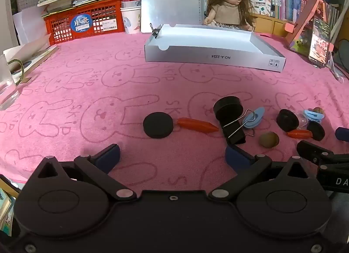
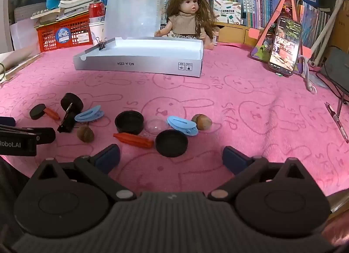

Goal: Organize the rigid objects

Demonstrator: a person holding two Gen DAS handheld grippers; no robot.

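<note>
Small objects lie scattered on the pink cloth. In the left wrist view: a black disc [image 1: 158, 124], an orange carrot piece [image 1: 197, 125], a black binder clip [image 1: 234, 131], a blue clip [image 1: 253, 117] and a walnut [image 1: 269, 139]. In the right wrist view: black caps [image 2: 129, 122] [image 2: 171, 143], a carrot piece [image 2: 133, 140], a blue clip [image 2: 182, 125], a nut [image 2: 202, 121]. A white open box [image 2: 139, 65] stands behind, also in the left wrist view [image 1: 214, 57]. My left gripper [image 1: 172, 157] and right gripper [image 2: 171, 157] are open and empty, just short of the objects.
A doll [image 2: 187, 16] sits behind the box. A phone on a stand [image 2: 284, 45] is at the right, a red basket [image 2: 63, 32] and a can [image 2: 96, 9] at the back left. A glass [image 1: 6, 87] stands at the left edge. Pens [image 2: 337, 119] lie far right.
</note>
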